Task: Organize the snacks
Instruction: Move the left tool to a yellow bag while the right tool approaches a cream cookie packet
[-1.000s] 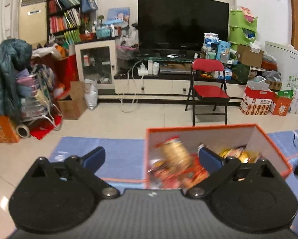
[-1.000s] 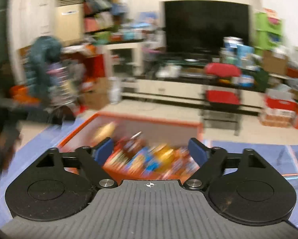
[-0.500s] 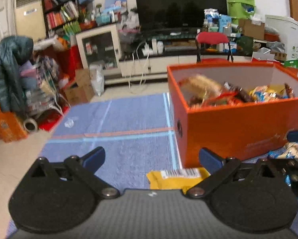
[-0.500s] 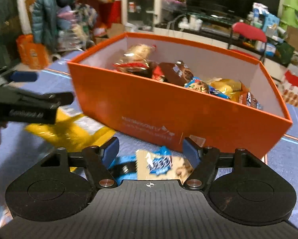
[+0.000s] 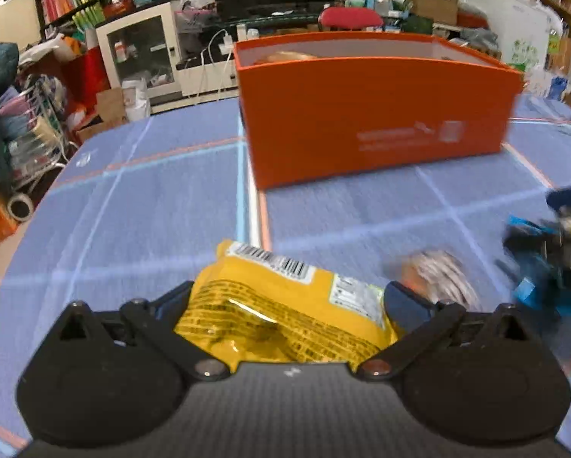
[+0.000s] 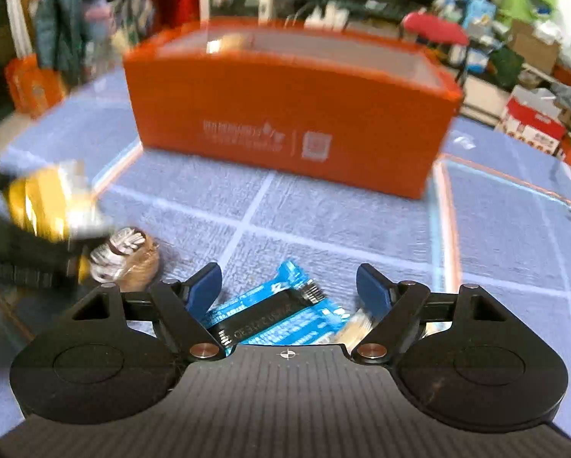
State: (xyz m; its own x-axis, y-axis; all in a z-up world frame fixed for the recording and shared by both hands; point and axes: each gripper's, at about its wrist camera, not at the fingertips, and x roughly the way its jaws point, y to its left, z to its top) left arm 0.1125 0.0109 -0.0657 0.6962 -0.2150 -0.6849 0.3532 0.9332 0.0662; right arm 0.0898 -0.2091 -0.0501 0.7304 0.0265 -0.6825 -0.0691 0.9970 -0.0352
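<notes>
An orange box (image 5: 373,114) holding snacks stands on the blue cloth; in the right wrist view the orange box (image 6: 285,114) is blurred. A yellow snack packet (image 5: 270,316) lies in front of it between the wide fingers of my left gripper (image 5: 287,297), and the pads do not press it. My right gripper (image 6: 289,282) straddles a blue snack packet (image 6: 274,313). Its jaws are opening and do not grip the packet. A round brown-and-white snack (image 5: 442,271) lies between the two packets.
The blue checked tablecloth (image 5: 133,210) runs left to the table's edge, with the floor below it. Beyond the box are a red folding chair (image 5: 350,17), a TV cabinet and stacked cartons. Bare cloth stretches between the packets and the box.
Both grippers have come down from above the box to the cloth in front of it. The yellow packet now lies between the left fingers and the blue packet between the right fingers.
</notes>
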